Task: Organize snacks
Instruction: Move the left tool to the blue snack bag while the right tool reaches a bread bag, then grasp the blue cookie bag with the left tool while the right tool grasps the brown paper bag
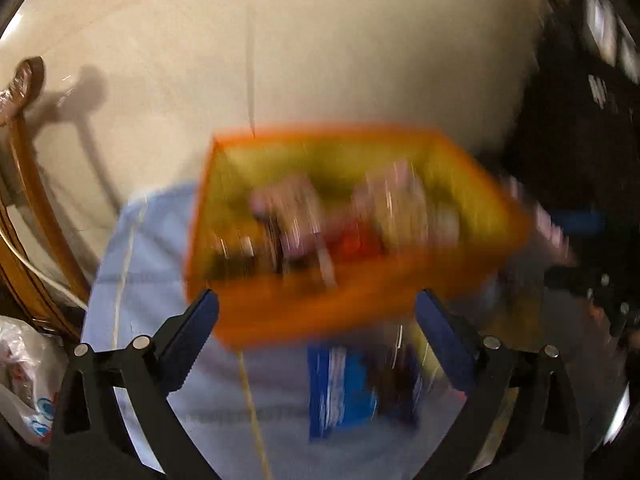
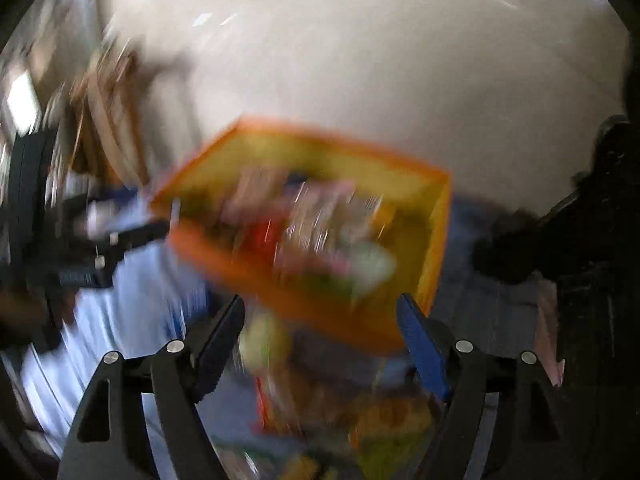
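Observation:
Both views are blurred by motion. An orange bin (image 1: 320,308) with a yellow inside holds several snack packets and stands on a light blue cloth (image 1: 152,264). My left gripper (image 1: 318,332) is open and empty, just short of the bin's near wall. A blue snack packet (image 1: 344,392) lies on the cloth between its fingers. The bin shows in the right wrist view (image 2: 240,264) too. My right gripper (image 2: 320,340) is open and empty above a heap of loose yellow and orange packets (image 2: 384,420). The left gripper (image 2: 100,240) shows at the left of that view.
A wooden chair (image 1: 32,184) stands at the left beside a white plastic bag (image 1: 24,384). A pale floor lies beyond the bin. Dark furniture (image 1: 580,160) stands at the right. A dark shape (image 2: 580,240) is at the right in the right wrist view.

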